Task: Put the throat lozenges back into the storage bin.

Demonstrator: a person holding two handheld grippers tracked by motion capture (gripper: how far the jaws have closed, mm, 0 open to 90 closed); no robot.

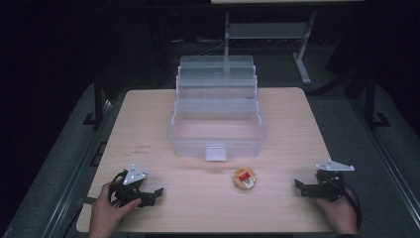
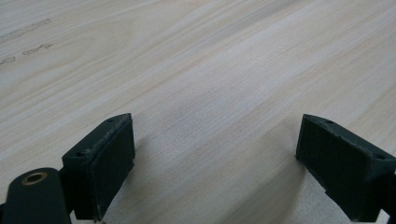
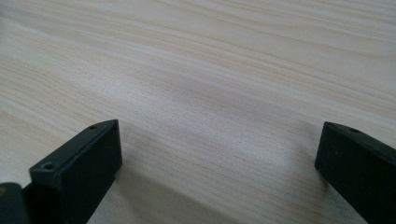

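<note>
A clear plastic tiered box [image 1: 217, 119] stands open at the middle of the wooden table [image 1: 148, 124], its trays stepped back and its latch facing me. In front of it lies a small round tan container [image 1: 244, 179] with a red label on top. My left gripper [image 1: 157, 192] rests at the front left, held by a hand, its jaws wide apart over bare wood [image 2: 210, 140]. At the front right my right gripper [image 1: 298, 185] lies in the other hand, jaws spread wide with nothing but wood [image 3: 219, 140] between them.
Faint pencil marks [image 1: 141, 148] show on the table left of the box. A grey desk frame [image 1: 270, 32] stands on the dark floor beyond the table. Black stand legs [image 1: 96, 106] flank the table on both sides.
</note>
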